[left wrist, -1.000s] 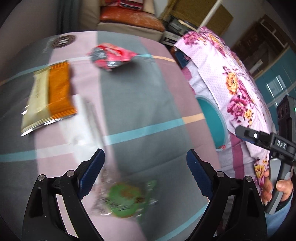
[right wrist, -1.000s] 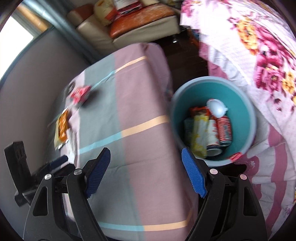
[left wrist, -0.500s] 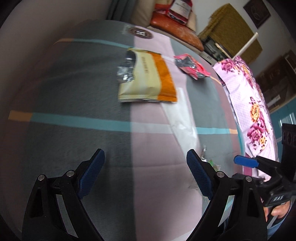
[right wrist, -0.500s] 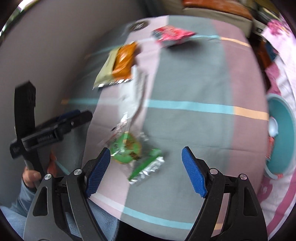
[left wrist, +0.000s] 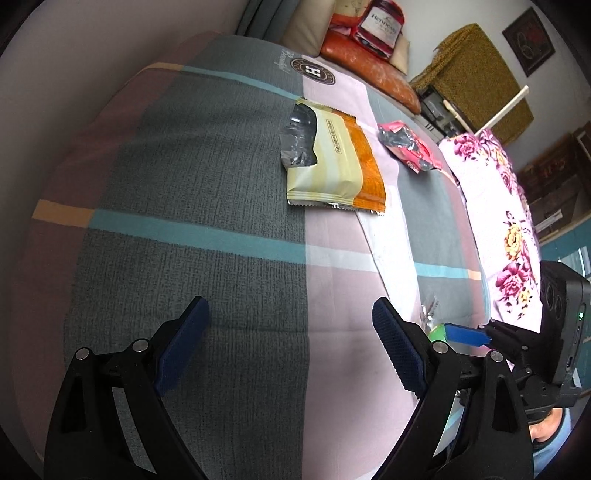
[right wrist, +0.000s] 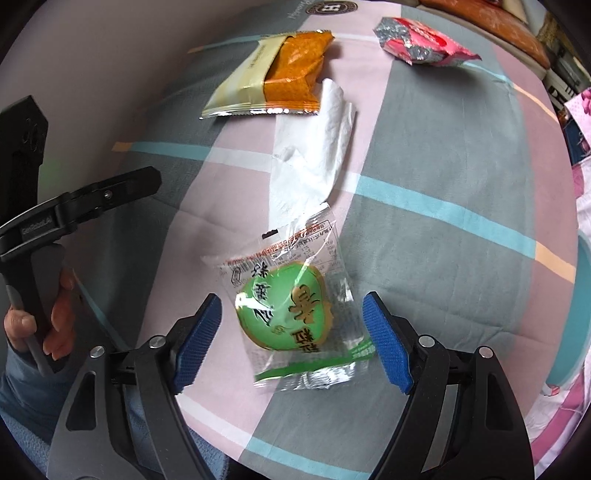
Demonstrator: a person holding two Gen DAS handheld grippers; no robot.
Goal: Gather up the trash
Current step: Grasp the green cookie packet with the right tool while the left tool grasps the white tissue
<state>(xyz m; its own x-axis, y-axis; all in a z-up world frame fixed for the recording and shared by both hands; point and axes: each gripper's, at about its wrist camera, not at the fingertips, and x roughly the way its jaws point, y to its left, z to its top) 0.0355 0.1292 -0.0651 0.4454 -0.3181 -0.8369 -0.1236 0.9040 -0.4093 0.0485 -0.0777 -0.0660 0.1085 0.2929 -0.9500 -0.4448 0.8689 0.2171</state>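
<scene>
A clear wrapper with a green round label [right wrist: 286,302] lies on the plaid cloth, between the open jaws of my right gripper [right wrist: 291,341]; whether the pads touch it I cannot tell. A white tissue [right wrist: 314,147] lies just beyond it. A cream and orange snack bag [right wrist: 275,77] and a red crumpled wrapper [right wrist: 421,46] lie farther off. My left gripper [left wrist: 291,347] is open and empty over bare cloth; the snack bag [left wrist: 332,162], the red wrapper [left wrist: 410,147] and the tissue [left wrist: 391,251] show ahead of it. The right gripper [left wrist: 465,334] shows at its right.
The teal bin rim [right wrist: 569,314] shows at the right edge, below the table edge. A floral blanket [left wrist: 495,206] lies to the right. A wall runs along the left side. Cushions and a box [left wrist: 376,29] sit beyond the far end.
My right gripper swung from over the teal bin to the table and closed in on the green-label wrapper. My left gripper swung left, away from that wrapper, over bare cloth.
</scene>
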